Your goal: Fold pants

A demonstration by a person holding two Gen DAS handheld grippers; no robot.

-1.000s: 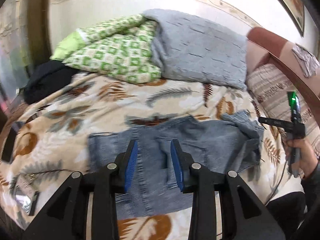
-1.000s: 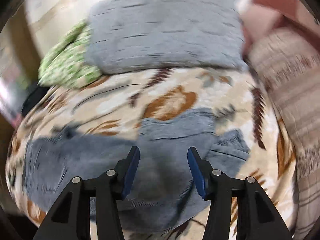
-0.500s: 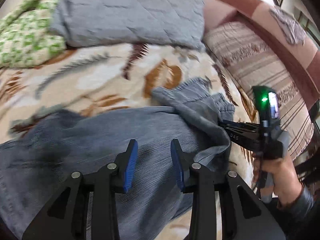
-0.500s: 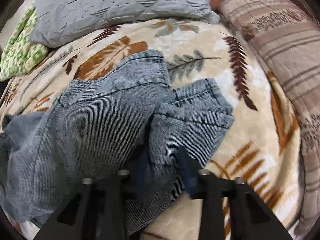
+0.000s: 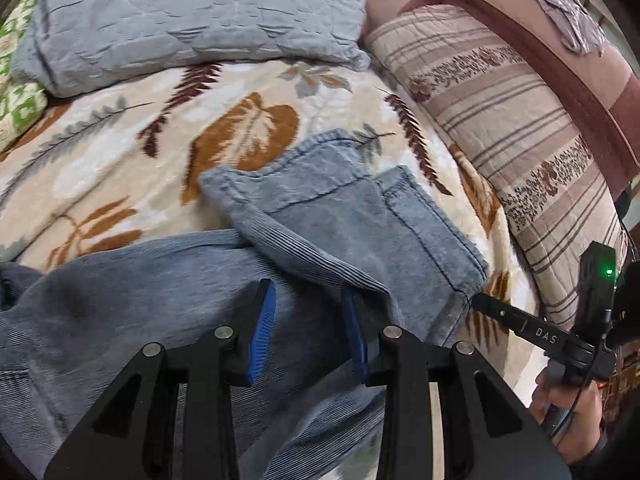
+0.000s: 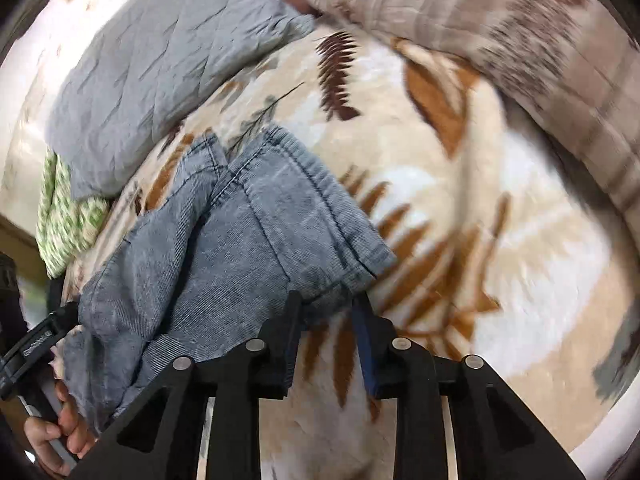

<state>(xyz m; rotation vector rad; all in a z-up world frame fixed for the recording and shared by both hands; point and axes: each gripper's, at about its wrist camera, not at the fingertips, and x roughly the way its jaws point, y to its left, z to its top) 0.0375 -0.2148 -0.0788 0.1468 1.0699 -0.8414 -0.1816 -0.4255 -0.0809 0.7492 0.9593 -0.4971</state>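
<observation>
- Pants (image 5: pixel 340 216): blue-grey, lying on the leaf-print blanket (image 5: pixel 120 152) of the bed, long axis running left to right, stitched end doubled over at the right, near the striped cushion (image 5: pixel 500 120).
- Left claw (image 5: pixel 308 292): partly open, angled down over the middle of the pants. A raised fold crosses its right finger, with no pinch visible.
- Right claw (image 6: pixel 326 298): jaws opening, set at the near right corner of the doubled end. The corner hem lies between the fingertips with blanket showing in the gap, so judged not clamped.
- Deciding relation: the free end lies far and right of the left claw and directly at the tips of the right claw, so the right hand (image 5: pixel 568 412) is the nearer one for the end.
- Left wrist view: shows the whole doubled end, the grey quilted pillow (image 5: pixel 192 16) beyond it, and the right claw touching the corner from the side.
- Right wrist view: shows the corner hem at the tips, plus the left hand (image 6: pixel 60 428) at the near left edge. Blurred on the right side.
</observation>
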